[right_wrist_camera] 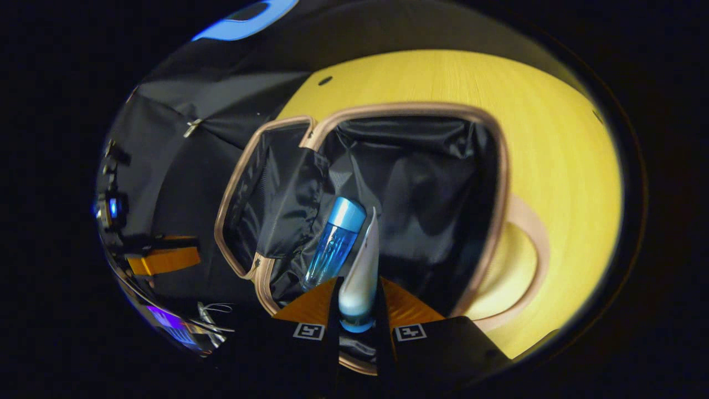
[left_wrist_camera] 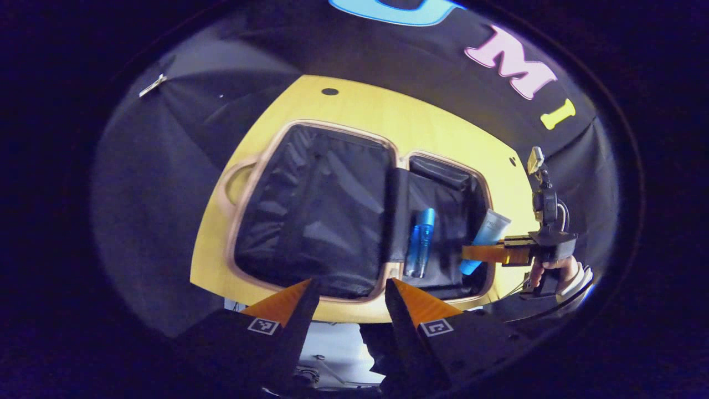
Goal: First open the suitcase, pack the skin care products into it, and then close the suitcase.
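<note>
Nearest us in the right gripper view: right gripper [right_wrist_camera: 359, 302], jaws narrow, both fingers clamped on a pale tube [right_wrist_camera: 360, 277] with a blue cap at the bottom end, tube upright between the tips. We hold it over the open suitcase [right_wrist_camera: 501, 183], above the black-lined half. Blue bottle [right_wrist_camera: 334, 244] lies in that same half, just beside the tube. In the left gripper view we see the suitcase [left_wrist_camera: 252, 183] lying fully open and flat on the yellow table [left_wrist_camera: 432, 127], both halves lined black, handle on the far-left half. Bottle [left_wrist_camera: 420, 242] sits in the right half near the hinge. Left gripper [left_wrist_camera: 350, 296] hangs over the suitcase's near edge, jaws wide, holding nothing. A hand [left_wrist_camera: 554, 270] grips the right gripper's handle.
</note>
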